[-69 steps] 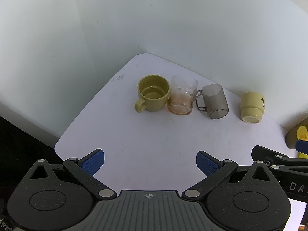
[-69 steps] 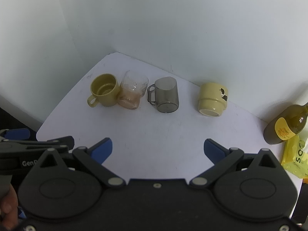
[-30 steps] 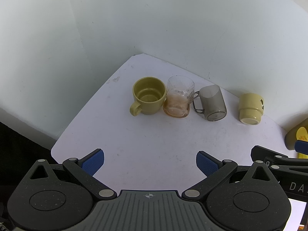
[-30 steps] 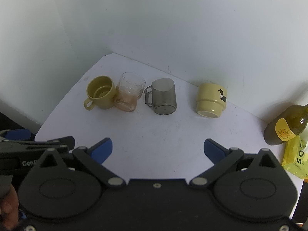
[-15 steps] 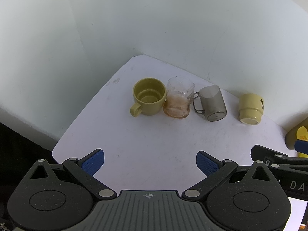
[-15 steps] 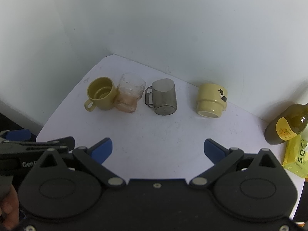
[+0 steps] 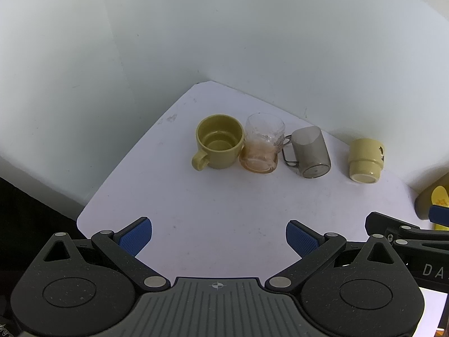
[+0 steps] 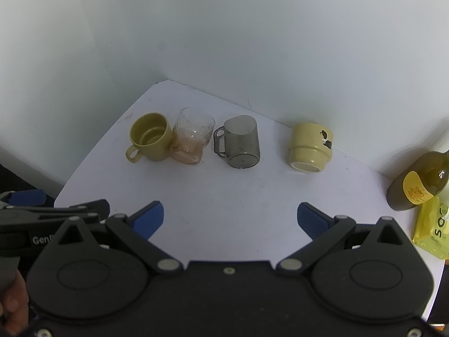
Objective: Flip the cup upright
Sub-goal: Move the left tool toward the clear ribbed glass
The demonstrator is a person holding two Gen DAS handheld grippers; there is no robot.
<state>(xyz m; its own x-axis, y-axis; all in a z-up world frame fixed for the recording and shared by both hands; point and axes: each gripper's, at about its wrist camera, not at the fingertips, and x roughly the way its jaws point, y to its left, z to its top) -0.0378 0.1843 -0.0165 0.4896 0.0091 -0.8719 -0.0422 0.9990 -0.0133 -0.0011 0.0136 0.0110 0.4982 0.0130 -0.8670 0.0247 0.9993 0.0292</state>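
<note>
Several cups stand in a row at the back of the white table (image 7: 224,205). An olive mug (image 7: 217,146) (image 8: 150,137) stands upright at the left, touching a clear glass cup (image 7: 262,147) (image 8: 192,140), also upright. A smoky grey mug (image 7: 310,153) (image 8: 241,146) and a pale yellow cup (image 7: 364,160) (image 8: 310,147) stand upside down to the right. My left gripper (image 7: 219,236) and my right gripper (image 8: 230,219) are both open and empty, held back near the table's front edge.
A dark olive bottle with a yellow label (image 8: 418,182) and a yellow packet (image 8: 432,230) sit at the right edge. White walls close the table's back and left. The table's front left corner drops off near the left gripper.
Both grippers have drifted slightly; the cups have shifted a little in view. Nothing was gripped or moved.
</note>
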